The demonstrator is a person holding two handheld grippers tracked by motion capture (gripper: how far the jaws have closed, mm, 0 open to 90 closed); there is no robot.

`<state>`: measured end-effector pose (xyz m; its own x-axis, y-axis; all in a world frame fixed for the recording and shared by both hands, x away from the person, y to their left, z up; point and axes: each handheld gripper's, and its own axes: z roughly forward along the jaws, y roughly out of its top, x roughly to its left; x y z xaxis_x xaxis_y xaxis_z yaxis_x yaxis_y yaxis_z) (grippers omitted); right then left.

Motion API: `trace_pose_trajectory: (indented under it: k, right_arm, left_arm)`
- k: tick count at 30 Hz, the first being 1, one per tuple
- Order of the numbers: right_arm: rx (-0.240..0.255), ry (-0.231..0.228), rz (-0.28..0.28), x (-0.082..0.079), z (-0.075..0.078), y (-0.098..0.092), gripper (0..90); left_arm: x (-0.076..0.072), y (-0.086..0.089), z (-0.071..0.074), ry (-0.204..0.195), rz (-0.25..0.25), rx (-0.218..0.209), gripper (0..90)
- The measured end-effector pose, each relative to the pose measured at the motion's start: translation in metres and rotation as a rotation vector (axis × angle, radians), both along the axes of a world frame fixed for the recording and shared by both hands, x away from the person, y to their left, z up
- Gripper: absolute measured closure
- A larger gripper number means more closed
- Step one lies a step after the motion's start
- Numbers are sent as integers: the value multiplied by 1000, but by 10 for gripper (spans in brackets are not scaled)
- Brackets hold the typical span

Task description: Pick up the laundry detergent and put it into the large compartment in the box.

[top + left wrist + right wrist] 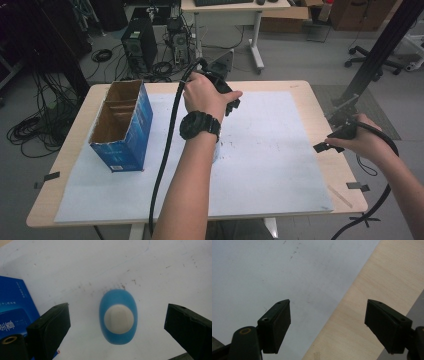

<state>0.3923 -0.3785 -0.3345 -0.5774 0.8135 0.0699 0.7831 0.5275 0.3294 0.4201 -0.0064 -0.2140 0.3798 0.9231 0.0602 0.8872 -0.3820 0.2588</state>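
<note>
I am holding my left hand-held gripper (117,322) over the blue punch (118,316), jaws spread about as wide as they go and gripping nothing; the punch is lying on the white sheet (105,262) between the two pads (53,322), clear of both. In the high view my left forearm is covering most of it, with just a pale edge peeking out at about 5 o'clock from my watch (200,126), near the middle of the table (320,100). Seen from the left hand-held gripper, the punch's long axis is running from 12 to 6 o'clock, its narrower end pointing to 12 and its broader end to 6, with the cream button (119,319) facing up at me. The jaws are standing at 9 and 3, across the short width, which suits a squeeze. What I am judging risky: the shell is rounded and looks smooth, so pads closing off-centre could squirt it out toward 12 or 6, or spin it on the sheet; coming down too far could press the button instead. The blue box (15,310) is sitting close at 9 o'clock, and my left jaw could clip it. My right hand-held gripper (327,322) is resting wide open and empty over the table edge.
</note>
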Motion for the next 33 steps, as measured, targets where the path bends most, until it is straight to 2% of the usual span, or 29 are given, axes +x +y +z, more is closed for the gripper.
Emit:
trace_pose_trajectory:
  k: [12,33]
  right_arm:
    - [0,8,-7,0,-4,-2,211]
    - [-5,11,-1,0,-5,2,211]
  left_arm:
    - [-1,-1,-10,18,-14,1,69]
    - [-3,1,-25,46,6,-9,90]
